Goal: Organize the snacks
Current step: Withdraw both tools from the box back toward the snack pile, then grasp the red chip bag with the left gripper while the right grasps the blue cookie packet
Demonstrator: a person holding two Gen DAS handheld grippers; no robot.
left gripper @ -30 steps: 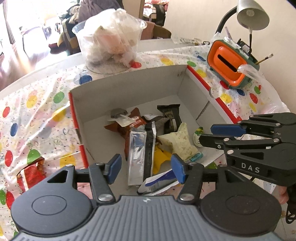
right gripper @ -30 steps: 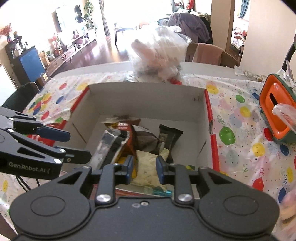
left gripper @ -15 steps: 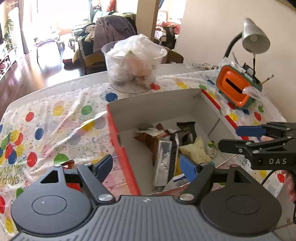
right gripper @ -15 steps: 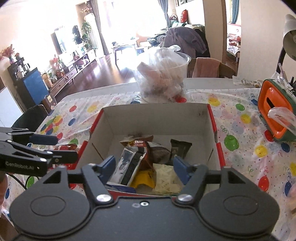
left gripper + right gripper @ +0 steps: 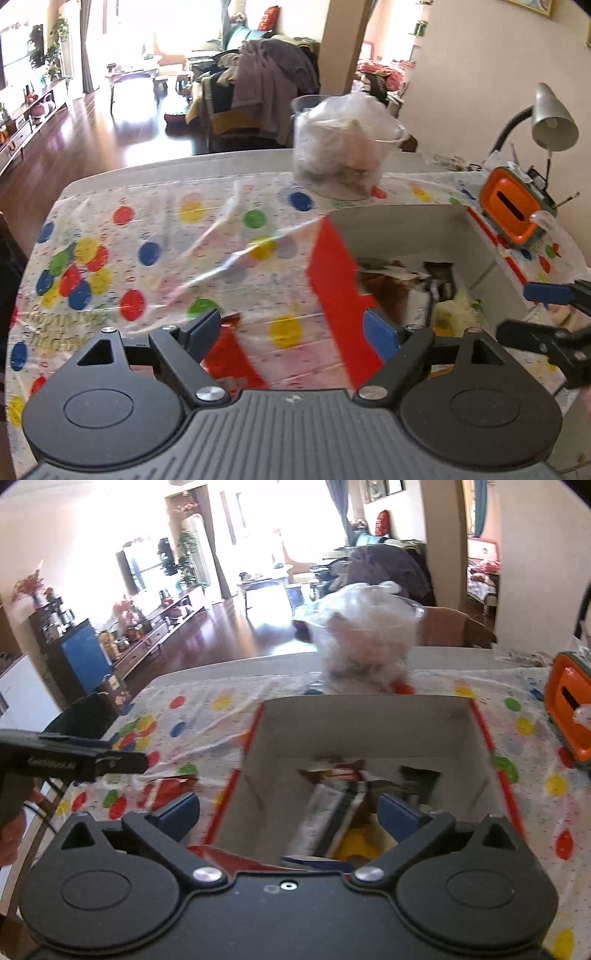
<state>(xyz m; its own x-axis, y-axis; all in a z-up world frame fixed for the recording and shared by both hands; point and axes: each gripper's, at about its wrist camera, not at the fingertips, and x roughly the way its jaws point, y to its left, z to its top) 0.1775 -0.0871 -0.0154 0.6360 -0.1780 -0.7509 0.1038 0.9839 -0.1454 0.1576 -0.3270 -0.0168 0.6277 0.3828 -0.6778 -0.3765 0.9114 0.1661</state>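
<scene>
Both hand-held grippers have pulled back from the box (image 5: pixel 365 731) of snacks. The left hand-held gripper (image 5: pixel 295 328) has swung out over the red packet (image 5: pixel 231 354), and the jaws of both have just been opening, empty.

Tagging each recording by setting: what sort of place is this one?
Most likely a lived-in home, at a dining table open to a living room: clothes heaped on a chair, a desk lamp, a polka-dot party tablecloth.

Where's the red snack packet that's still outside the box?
The red snack packet lies on the spotted tablecloth just left of the box's red wall, partly behind the left gripper's fingers; the right wrist view shows it there too.
</scene>
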